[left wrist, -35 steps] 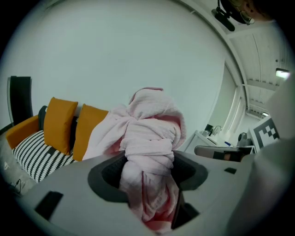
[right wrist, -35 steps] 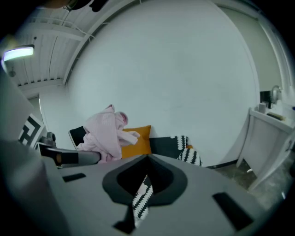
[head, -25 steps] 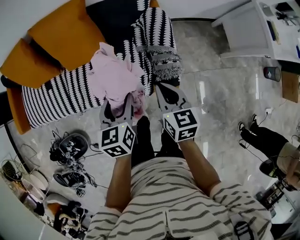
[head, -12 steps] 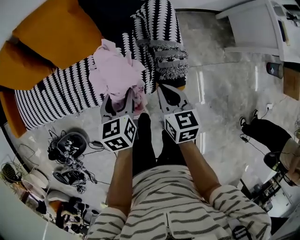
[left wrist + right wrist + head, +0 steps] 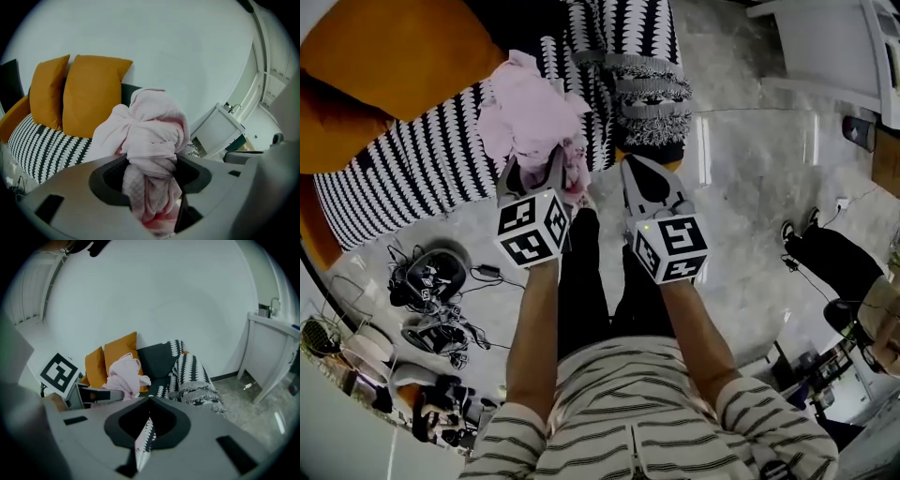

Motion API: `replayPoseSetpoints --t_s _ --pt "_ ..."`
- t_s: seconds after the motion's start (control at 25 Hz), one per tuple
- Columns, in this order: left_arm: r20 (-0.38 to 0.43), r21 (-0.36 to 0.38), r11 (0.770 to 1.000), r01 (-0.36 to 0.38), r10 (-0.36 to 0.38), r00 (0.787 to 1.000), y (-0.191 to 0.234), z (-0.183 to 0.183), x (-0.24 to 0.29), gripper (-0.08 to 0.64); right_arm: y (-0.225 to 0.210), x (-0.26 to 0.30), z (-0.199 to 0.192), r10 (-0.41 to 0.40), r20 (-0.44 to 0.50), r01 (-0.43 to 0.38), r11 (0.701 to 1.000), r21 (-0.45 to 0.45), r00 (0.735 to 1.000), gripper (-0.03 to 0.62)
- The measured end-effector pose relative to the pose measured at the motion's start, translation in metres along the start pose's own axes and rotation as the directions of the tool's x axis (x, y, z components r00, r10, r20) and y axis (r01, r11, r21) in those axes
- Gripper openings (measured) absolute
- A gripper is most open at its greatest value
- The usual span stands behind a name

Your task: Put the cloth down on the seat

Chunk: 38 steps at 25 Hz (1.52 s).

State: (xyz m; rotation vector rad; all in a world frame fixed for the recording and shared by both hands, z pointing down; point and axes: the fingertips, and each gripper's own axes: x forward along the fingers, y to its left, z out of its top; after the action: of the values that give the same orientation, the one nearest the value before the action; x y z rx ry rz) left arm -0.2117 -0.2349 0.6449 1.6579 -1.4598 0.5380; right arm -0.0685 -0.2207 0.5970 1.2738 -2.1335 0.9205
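Observation:
A crumpled pink cloth (image 5: 530, 112) hangs bunched above the front edge of the sofa seat (image 5: 422, 169), which is covered by a black-and-white patterned throw. My left gripper (image 5: 546, 176) is shut on the cloth's lower end. In the left gripper view the cloth (image 5: 150, 136) fills the gap between the jaws of the left gripper (image 5: 151, 187) and rises in a knot above them. My right gripper (image 5: 645, 173) sits beside it on the right, shut, with nothing held. In the right gripper view the right gripper (image 5: 144, 430) shows only a thin slit, and the sofa (image 5: 159, 362) lies ahead.
Orange cushions (image 5: 403, 56) lean on the sofa back. The throw's fringed end (image 5: 649, 94) hangs over the sofa's right side. Cables and gear (image 5: 431, 291) clutter the floor at left. A white cabinet (image 5: 825, 47) stands far right, and a person's legs (image 5: 825, 272) are at right.
Both grippers have shifted a little forward toward the sofa, the left one still holding the pink cloth. The cloth now sits further over the seat edge.

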Motion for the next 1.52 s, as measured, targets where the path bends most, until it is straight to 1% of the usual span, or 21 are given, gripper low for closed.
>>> replayPoseSetpoints --t_s 0.24,0.36,0.56,0.84,0.96,1.16,1.28,1.36,1.44,1.52 --pt "-0.033 -0.012 1.0 0.013 -0.013 0.999 0.007 -0.01 0.028 0.268 0.0 0.014 -0.014 0.002 -0.014 -0.002 1.0 0.008 1.0 0.013" --pt "-0.049 -0.014 1.0 0.005 -0.005 0.999 0.009 -0.018 0.041 0.268 -0.002 0.02 -0.022 0.01 -0.018 -0.01 1.0 0.008 1.0 0.013" --pt "-0.07 -0.032 0.999 -0.011 0.008 0.998 0.014 -0.029 0.061 0.27 -0.015 0.027 -0.034 -0.009 -0.036 0.01 1.0 0.025 0.999 0.013" --pt "-0.115 -0.044 0.999 -0.03 0.025 0.993 0.03 -0.042 0.098 0.275 -0.016 0.035 -0.048 -0.006 -0.059 0.008 0.999 0.033 0.998 0.014" --pt "-0.125 -0.033 0.999 -0.034 0.03 0.992 0.033 -0.045 0.112 0.275 -0.015 0.035 -0.048 0.006 -0.05 -0.003 0.998 0.058 0.999 0.014" --pt "-0.138 -0.007 0.999 -0.037 0.036 0.99 0.034 -0.045 0.132 0.274 -0.017 0.038 -0.048 0.013 -0.033 -0.011 0.998 0.059 0.999 0.014" --pt "-0.148 -0.002 0.999 -0.044 0.043 0.988 0.039 -0.043 0.145 0.216 -0.019 0.039 -0.052 0.01 -0.039 -0.007 0.998 0.06 0.999 0.014" --pt "-0.16 0.007 0.999 -0.039 0.039 0.986 0.039 -0.045 0.152 0.202 -0.02 0.038 -0.056 0.005 -0.048 -0.002 0.998 0.061 0.999 0.014" --pt "-0.153 0.031 0.999 -0.019 0.024 0.988 0.033 -0.046 0.15 0.204 -0.022 0.035 -0.058 0.0 -0.052 0.003 0.998 0.064 0.999 0.014" --pt "-0.127 0.068 0.998 -0.003 0.012 0.992 0.027 -0.043 0.143 0.215 -0.025 0.033 -0.059 -0.006 -0.052 0.009 0.998 0.066 0.999 0.013"
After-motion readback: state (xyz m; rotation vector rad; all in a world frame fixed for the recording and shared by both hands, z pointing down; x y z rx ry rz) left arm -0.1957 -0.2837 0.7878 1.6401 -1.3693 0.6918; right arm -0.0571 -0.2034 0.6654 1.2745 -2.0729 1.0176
